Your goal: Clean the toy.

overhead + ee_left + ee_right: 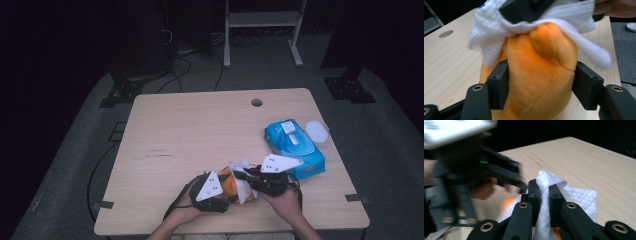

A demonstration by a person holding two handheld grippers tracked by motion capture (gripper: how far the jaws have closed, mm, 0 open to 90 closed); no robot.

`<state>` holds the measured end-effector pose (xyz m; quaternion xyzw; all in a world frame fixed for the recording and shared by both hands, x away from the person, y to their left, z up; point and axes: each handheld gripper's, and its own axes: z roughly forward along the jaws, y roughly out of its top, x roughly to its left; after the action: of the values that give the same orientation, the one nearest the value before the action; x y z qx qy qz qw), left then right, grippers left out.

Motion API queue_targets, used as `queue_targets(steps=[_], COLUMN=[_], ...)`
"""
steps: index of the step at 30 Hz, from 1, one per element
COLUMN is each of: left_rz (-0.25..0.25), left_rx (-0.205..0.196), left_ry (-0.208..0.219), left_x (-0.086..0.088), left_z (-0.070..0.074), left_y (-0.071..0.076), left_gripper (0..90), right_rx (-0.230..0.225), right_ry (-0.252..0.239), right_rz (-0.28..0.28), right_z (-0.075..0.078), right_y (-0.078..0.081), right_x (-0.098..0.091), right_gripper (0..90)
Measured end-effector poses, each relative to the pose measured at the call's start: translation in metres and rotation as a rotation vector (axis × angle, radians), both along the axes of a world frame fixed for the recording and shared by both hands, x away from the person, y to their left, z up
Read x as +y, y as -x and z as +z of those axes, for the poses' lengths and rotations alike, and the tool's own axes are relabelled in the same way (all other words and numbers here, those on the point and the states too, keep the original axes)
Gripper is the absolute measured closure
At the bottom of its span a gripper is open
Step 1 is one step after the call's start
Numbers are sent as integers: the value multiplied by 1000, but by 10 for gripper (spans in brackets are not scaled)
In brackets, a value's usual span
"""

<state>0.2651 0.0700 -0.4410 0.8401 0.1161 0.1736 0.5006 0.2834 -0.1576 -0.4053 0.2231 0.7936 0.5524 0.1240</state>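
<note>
An orange plush toy (539,62) is clamped between the two jaws of my left gripper (540,85), which press into its sides. In the high view the toy (229,185) sits near the table's front edge between both hands. A white wipe (489,42) is draped over the toy's top. My right gripper (545,195) is shut on a fold of that wipe (579,197), and it meets the toy from the right (241,176). The left gripper (226,192) comes in from the left. The toy's lower part is hidden.
A blue pack of wipes (295,145) lies at the table's right edge, with a round white lid (317,131) beside it. The wooden table (200,130) has a cable hole (257,102) near its far edge. Stands and cables fill the dark floor behind.
</note>
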Motion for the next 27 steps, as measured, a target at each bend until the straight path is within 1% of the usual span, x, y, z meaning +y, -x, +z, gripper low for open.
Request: queue_targets(steps=[2,6,7,8,9,10,11,12,13,15,17,19,20,22,24,27], left_rz=[-2,-10,-14,-15,-19,-22,-21,-17,-9,0,7,14,18,31,41,57], left_rx=[-6,-16,-17,-17,-21,-26,-28,-26,-24,-22,-12,1,3,18,36,58], left_ry=[-1,-1,-4,-2,-10,-14,-15,-11,-8,-5,2,13,12,25,37,60], left_x=[-2,-3,-2,-3,-3,-3,-3,-2,-1,2,5,7,8,10,13,17], left_z=[0,-1,-1,-1,-1,-1,-1,-1,-1,0,0,0,0,0,0,0], left_y=[1,1,1,2,2,2,2,2,1,-1,-3,-4,-5,-7,-10,-13], left_gripper=[379,379,379,379,378,378,379,380,381,384,384,384,385,386,394,396], right_rx=[-10,8,14,24,28,21,6,-7,-9,23,45,68,67,58,57,46], right_ry=[20,57,59,57,53,57,73,87,94,85,85,89,92,96,83,92], right_rz=[-47,-143,-153,-157,-152,-146,-139,-141,-144,-165,-190,-194,-190,-181,-173,-164], right_z=[-3,-10,-11,-12,-11,-9,-7,-6,-5,-8,-12,-14,-14,-12,-10,-8], right_y=[-7,-21,-23,-23,-23,-21,-18,-17,-17,-22,-26,-28,-28,-26,-24,-22], right_x=[-8,-29,-33,-34,-34,-32,-29,-27,-27,-33,-39,-44,-45,-44,-43,-41], right_gripper=[831,831,831,831,832,832,832,832,832,832,832,832,832,832,833,833])
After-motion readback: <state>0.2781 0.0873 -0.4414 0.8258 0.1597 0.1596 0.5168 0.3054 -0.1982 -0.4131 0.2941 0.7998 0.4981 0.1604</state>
